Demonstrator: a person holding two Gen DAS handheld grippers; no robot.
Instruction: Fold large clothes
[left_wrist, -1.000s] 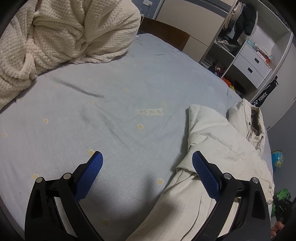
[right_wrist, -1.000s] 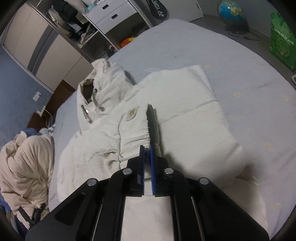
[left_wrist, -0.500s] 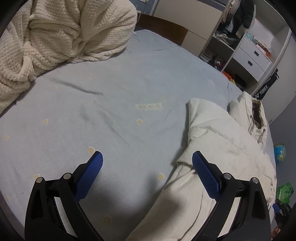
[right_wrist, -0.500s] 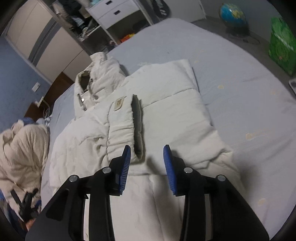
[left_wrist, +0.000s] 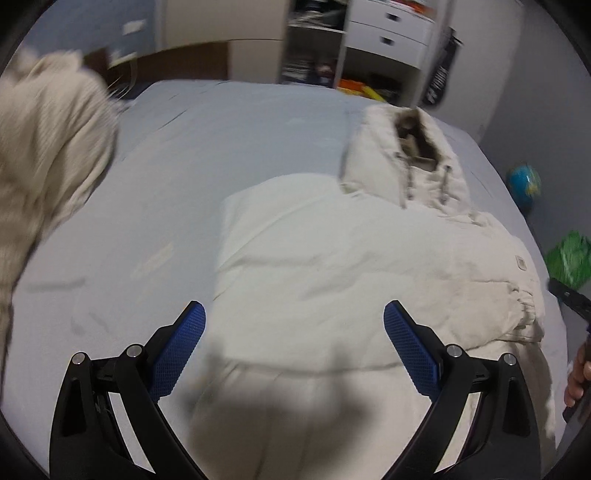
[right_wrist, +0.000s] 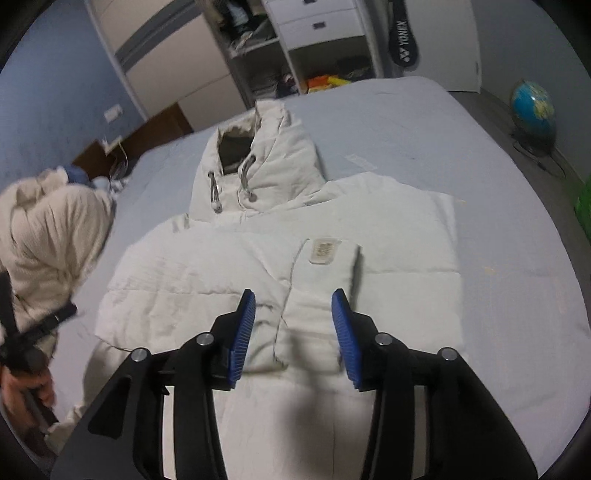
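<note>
Next, with left gripper (left_wrist: 293, 341) spread empty and right gripper (right_wrist: 293, 325) opening off the sleeve (right_wrist: 325, 295), flatten the jacket (right_wrist: 207, 280) before folding its hem upward

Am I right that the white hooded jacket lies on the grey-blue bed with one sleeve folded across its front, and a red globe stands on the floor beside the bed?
Nearly: the globe is blue, as the right wrist view shows. The jacket, sleeve and bed are as you describe.

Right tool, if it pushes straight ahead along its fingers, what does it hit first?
Most likely the folded sleeve lying across the white jacket. The right tool is opening with nothing between its pads, angled down at that sleeve. Exact depth is unclear.
</note>
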